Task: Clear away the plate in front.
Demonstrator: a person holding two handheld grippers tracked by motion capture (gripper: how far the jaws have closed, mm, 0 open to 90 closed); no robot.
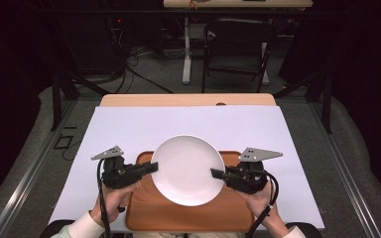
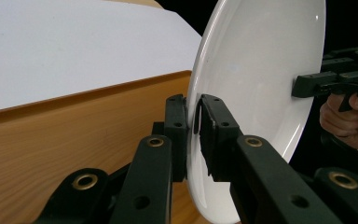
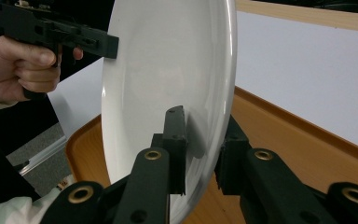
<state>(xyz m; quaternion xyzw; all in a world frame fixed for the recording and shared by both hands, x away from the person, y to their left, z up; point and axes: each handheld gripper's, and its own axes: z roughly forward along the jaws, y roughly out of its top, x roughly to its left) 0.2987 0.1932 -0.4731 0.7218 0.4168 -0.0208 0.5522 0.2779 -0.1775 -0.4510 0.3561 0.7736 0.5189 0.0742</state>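
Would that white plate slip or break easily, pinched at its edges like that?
Probably slippery: the plate looks smooth and glossy, and each claw, left and right, pinches only its thin rim. It seems stiff, holding its shape. It is likely fragile if dropped onto the wooden tray.

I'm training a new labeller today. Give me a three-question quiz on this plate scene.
1. True or false: both tongs are clamped on the rim of the white plate.
2. What lies directly beneath the plate? A) wooden tray B) metal rack C) folded towel
3. Which side of the plate do the left tongs grip in the high view?

Key: 1. True; the right tongs hold the opposite edge. 2. A, the wooden tray. 3. Its left side.
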